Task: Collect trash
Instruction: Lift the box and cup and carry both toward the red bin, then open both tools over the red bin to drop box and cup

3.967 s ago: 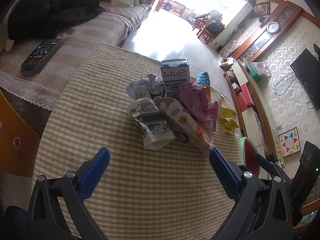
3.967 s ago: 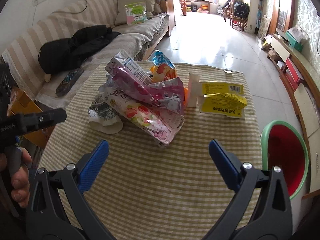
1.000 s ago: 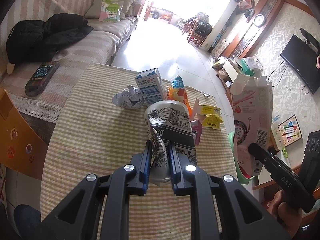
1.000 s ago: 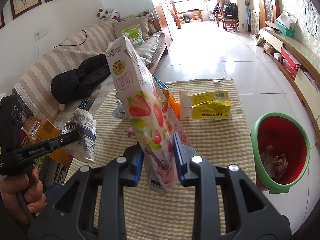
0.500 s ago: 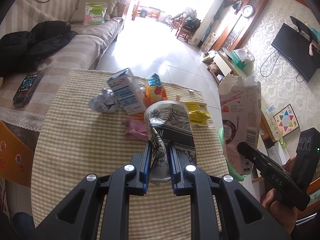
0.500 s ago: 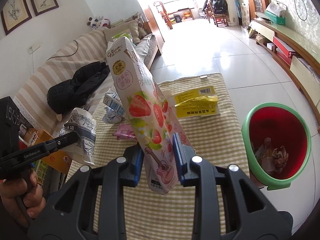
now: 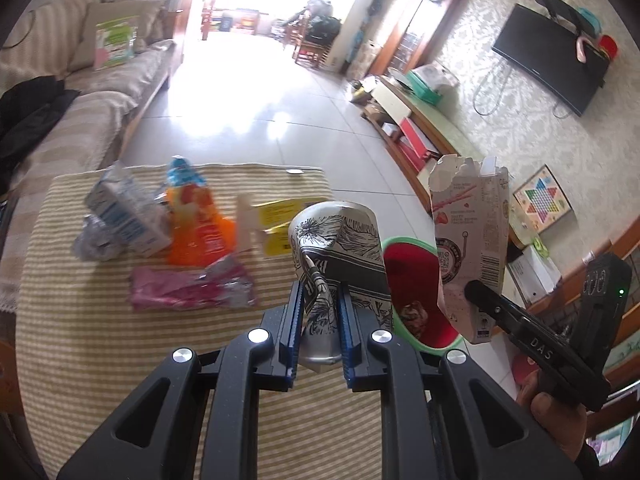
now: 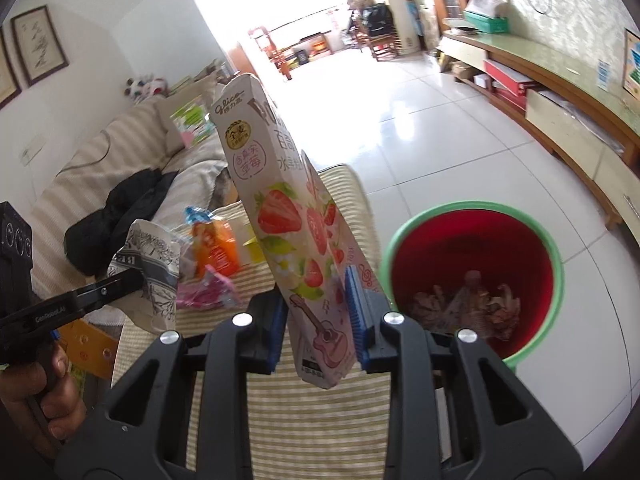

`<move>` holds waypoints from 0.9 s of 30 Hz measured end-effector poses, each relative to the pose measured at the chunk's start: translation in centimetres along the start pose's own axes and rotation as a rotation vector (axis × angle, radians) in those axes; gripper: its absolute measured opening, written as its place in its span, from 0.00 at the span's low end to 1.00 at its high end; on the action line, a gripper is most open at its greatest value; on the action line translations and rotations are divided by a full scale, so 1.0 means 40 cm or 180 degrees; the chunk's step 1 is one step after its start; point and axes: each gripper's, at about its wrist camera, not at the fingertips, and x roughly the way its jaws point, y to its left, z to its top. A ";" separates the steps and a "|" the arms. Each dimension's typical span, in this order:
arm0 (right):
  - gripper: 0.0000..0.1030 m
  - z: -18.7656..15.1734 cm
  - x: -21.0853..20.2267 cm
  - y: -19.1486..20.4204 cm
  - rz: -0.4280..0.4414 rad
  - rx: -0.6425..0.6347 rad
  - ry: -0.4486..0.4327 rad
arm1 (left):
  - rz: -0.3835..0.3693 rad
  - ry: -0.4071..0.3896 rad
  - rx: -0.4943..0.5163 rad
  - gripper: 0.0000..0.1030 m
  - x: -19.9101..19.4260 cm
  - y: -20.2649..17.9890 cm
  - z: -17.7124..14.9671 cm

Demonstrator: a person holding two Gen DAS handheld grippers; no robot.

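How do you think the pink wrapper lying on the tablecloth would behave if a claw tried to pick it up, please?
The pink wrapper looks crinkled and flat, so probably floppy and very light. Its shiny film may slip between pads. Lying flush on the checked tablecloth, it could be hard to pinch.

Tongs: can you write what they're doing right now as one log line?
left tongs: shut on paper cup | right tongs: shut on strawberry box | bin: on the floor beside the table, some trash inside
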 end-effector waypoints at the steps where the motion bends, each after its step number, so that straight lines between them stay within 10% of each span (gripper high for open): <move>1: 0.27 0.004 -0.005 -0.021 -0.0030 0.0049 -0.0019 | -0.0045 0.0010 0.0033 0.14 0.012 -0.021 0.008; 27: 0.27 0.045 -0.038 -0.352 -0.0433 0.0681 -0.0135 | -0.0474 0.0436 0.0552 0.14 0.313 -0.377 0.092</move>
